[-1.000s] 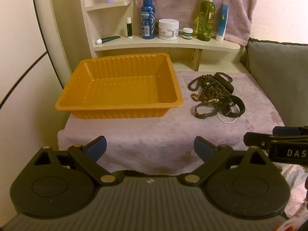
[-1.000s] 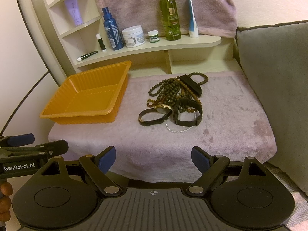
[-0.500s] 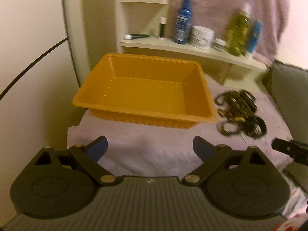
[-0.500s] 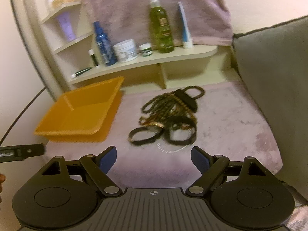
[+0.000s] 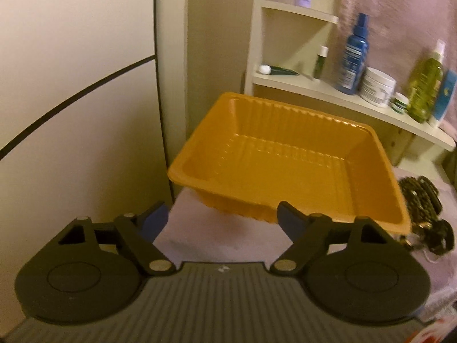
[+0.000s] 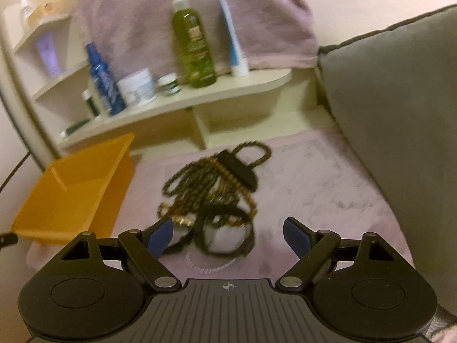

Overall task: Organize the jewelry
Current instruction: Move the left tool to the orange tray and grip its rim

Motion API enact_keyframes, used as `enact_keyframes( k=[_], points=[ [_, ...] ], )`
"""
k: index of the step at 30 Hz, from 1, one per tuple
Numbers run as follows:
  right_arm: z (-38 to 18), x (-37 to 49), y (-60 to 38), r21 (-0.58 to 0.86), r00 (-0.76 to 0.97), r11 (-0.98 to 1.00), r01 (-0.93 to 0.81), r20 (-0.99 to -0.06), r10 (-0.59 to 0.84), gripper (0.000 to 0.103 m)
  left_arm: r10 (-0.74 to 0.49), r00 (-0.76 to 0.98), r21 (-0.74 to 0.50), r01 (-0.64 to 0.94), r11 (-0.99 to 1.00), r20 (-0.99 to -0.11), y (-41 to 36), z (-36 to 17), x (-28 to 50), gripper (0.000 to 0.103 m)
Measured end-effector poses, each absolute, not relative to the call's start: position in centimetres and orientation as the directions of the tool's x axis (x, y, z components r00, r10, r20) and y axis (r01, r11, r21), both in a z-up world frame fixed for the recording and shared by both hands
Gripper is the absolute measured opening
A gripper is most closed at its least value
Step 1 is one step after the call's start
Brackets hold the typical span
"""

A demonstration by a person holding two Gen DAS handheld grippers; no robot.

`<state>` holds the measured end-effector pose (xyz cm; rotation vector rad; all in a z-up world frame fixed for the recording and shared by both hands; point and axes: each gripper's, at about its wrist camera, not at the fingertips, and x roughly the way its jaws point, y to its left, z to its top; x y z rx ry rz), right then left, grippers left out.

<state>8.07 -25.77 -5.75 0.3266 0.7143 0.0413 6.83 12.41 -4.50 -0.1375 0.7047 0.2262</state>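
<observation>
Left gripper [image 5: 221,219]: black, blue-padded, jaws apart and just now closing in somewhat, nothing between them but the near corner of the ribbed orange plastic tray [image 5: 288,171] beyond the tips. No contact with the tray discernible.

Right gripper [image 6: 228,235]: same make, jaws spread wide, nothing gripped. Aimed down at the tangled pile of dark beaded necklaces and bracelets [image 6: 211,183] on the mauve plush cloth [image 6: 314,188] covering the table. Nearest the fingertips: a wide black band bracelet [image 6: 228,237] and a thin string of small white pearls [image 6: 211,267], lying between the two blue pads in the right wrist view; touching or not, unclear through the blur. A flat black oblong piece [image 6: 238,168] resting atop the beads at the far side of the pile.

Tray empty, sitting on the cloth to the left of the pile, close beside it.

Behind, on a cream curved wooden shelf [image 6: 200,97]: blue spray bottle [image 6: 102,80], white round jar [image 6: 137,85], small green-labelled pot [image 6: 169,85], tall green spray bottle [image 6: 192,43], blue-and-white tube [image 6: 232,43]. Mauve towel [image 6: 185,5] hanging above. Grey cushion [image 6: 400,100] at the right edge.
</observation>
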Motion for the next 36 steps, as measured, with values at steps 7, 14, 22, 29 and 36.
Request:
enact_keyframes(
  k=[7,14,22,29,36],
  points=[
    [-6.3,9.3,-26.9,0.331,0.766,0.934,0.134,-0.633,0.114,0.085,0.142,0.773,-0.134,-0.282,0.950,-0.618,15.0,-5.9,8.4,0.078],
    [-6.4,10.2,-27.0,0.322,0.771,0.937,0.136,-0.629,0.104,0.085,0.109,0.800,-0.220,-0.289,0.932,-0.589,16.5,-7.5,10.5,0.069],
    [-7.0,11.1,-26.8,0.306,0.759,0.940,0.150,-0.645,0.089,0.085,0.169,0.816,-0.170,-0.309,0.936,-0.553,16.0,-9.0,12.3,0.056],
    [-7.5,11.3,-26.8,0.297,0.751,0.942,0.154,-0.655,0.084,0.085,0.215,0.826,-0.127,-0.325,0.937,-0.522,16.0,-10.2,12.6,0.047],
    [-7.6,11.2,-27.2,0.297,0.749,0.941,0.164,-0.658,0.078,0.085,0.216,0.839,-0.120,-0.314,0.942,-0.499,15.6,-11.0,13.0,0.042]
  ],
)
